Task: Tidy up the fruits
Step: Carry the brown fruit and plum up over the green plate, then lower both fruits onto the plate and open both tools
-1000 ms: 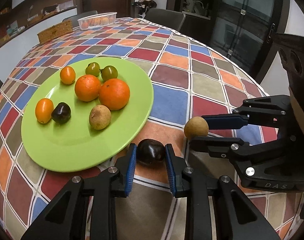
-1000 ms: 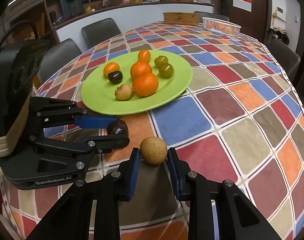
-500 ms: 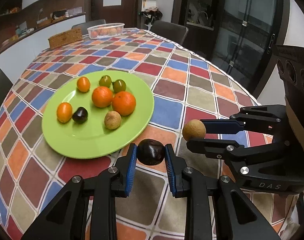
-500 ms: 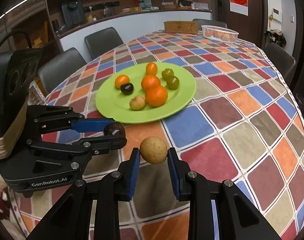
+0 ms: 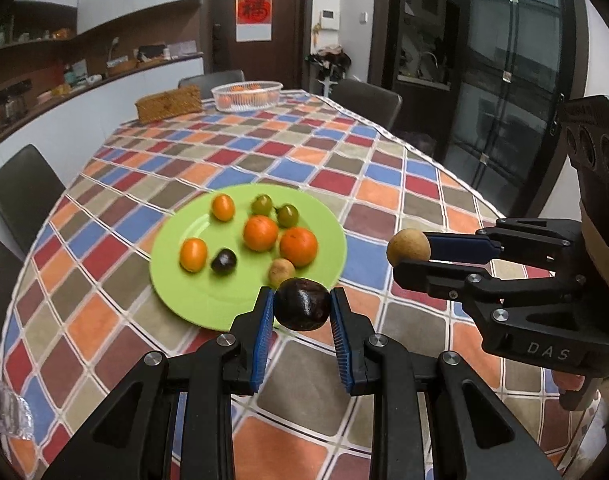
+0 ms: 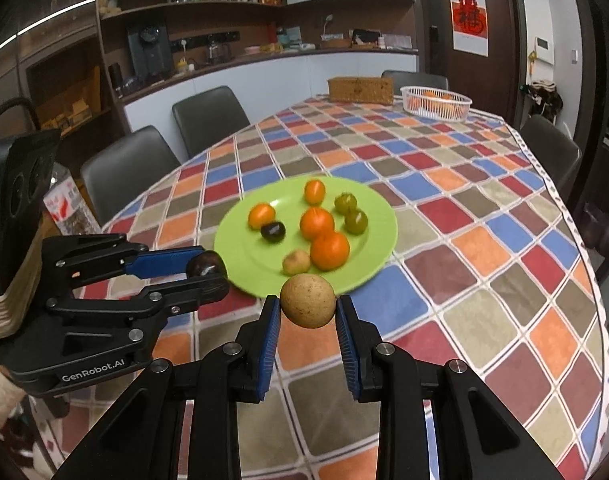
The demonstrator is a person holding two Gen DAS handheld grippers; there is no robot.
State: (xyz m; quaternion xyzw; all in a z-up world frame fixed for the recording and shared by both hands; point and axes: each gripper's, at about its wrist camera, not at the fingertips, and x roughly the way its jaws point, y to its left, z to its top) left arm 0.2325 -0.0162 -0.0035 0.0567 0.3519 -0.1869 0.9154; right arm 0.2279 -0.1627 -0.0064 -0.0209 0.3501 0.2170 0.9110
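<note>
Dark plum (image 5: 302, 303) is pinched in your left hand-held gripper (image 5: 302, 312), tan round fruit (image 6: 307, 300) in the right hand-held gripper (image 6: 307, 312), both above the worktop (image 5: 384, 184) near the green plate (image 5: 192, 304). Risk: smooth round skins slip from the pads, or releasing high makes them roll off the crowded plate.

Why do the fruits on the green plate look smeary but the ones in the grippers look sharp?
Left wrist view: the plate fruits are motion-blurred, while the dark fruit is crisp. Right wrist view: the same blur, while the tan fruit is sharp.

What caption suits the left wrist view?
Left gripper holds a dark plum before the green plate.
</note>
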